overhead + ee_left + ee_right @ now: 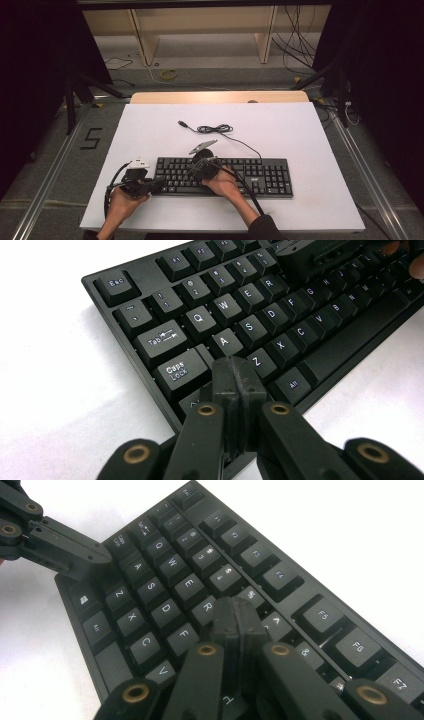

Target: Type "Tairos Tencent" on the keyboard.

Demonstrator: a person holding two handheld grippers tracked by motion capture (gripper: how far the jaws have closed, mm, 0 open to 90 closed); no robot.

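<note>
Near edge, high view: both forearms come in from the bottom, a gripper in each hand, both over the left half of the black keyboard. The keyboard lies flat and square to the person on the white table, near its front edge, which puts the letter rows within easy reach of both tools.

Left gripper: sits at the keyboard's left front corner. In the left gripper view its jaws are pressed together with nothing between them; the joined tip hangs over the lower-left keys, just below A and Z, beside Caps Lock. Whether it touches a key I cannot tell. Jaws held together make one narrow point, which suits poking a single key, by my reading.

Right gripper: further in, over the middle-left letter block. In the right gripper view its jaws are likewise together and empty, the tip hovering near R and the number row above it; contact unclear. The left gripper's black links show beyond, at the keyboard's left end.

Further back: the keyboard's cable runs out from its rear edge and lies loosely coiled on the table, its plug end free, well apart from both hands. Judgement: typing-style key presses are in hand.
</note>
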